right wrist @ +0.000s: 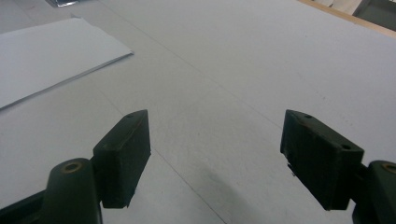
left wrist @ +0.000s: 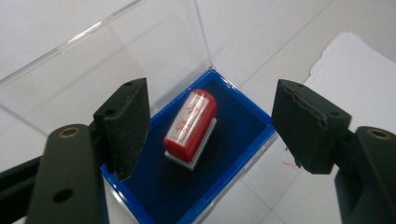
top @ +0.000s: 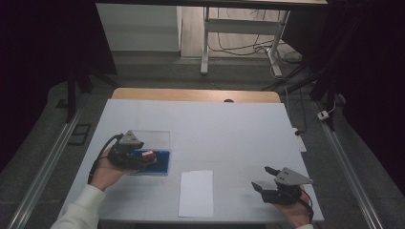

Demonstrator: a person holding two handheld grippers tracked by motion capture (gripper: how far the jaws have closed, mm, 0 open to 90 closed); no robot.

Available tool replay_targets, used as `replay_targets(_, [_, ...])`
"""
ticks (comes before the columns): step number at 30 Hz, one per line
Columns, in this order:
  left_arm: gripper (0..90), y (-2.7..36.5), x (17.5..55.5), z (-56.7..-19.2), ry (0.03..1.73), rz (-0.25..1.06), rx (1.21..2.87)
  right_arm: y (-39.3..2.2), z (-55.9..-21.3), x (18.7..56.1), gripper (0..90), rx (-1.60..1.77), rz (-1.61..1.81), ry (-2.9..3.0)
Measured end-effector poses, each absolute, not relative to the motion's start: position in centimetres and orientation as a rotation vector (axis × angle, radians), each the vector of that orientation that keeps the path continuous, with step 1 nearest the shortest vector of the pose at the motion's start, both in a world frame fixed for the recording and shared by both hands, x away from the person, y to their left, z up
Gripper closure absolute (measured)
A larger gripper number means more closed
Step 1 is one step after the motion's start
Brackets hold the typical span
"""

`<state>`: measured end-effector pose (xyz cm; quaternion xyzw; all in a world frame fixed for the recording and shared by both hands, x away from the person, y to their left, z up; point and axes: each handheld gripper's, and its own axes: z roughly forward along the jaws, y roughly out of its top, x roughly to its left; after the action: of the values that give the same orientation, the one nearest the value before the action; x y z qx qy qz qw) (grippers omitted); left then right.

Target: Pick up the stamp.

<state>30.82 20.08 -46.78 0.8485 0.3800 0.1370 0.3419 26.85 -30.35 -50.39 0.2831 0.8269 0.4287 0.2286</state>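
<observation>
A red stamp [left wrist: 190,126] with a white base lies on its side on the dark blue lining of a small blue box [left wrist: 243,121], whose clear lid [left wrist: 116,60] stands raised behind it. My left gripper [left wrist: 211,109] hovers over the box with its jaws apart on either side of the stamp, and the pads do not touch it. From above, the left gripper [top: 144,160] sits at the box [top: 161,164] with the stamp [top: 149,154] at its tips. My right gripper [top: 261,176] rests open near the front right of the table, with nothing between its jaws [right wrist: 215,140].
A white sheet of paper [top: 196,192] lies at the table's front middle, between the two hands, and its corner shows in the right gripper view [right wrist: 46,51]. The white table top [top: 229,129] has a wooden far edge. Desk legs and cables stand beyond it.
</observation>
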Motion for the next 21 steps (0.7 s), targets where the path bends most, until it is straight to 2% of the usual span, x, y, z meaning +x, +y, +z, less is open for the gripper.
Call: replay_targets(21, [46.8, 19.9, 32.6, -48.2, 0.94, 0.286, 2.329, -30.8, -50.6, 26.7, 24.4, 0.804, 1.174, 2.276])
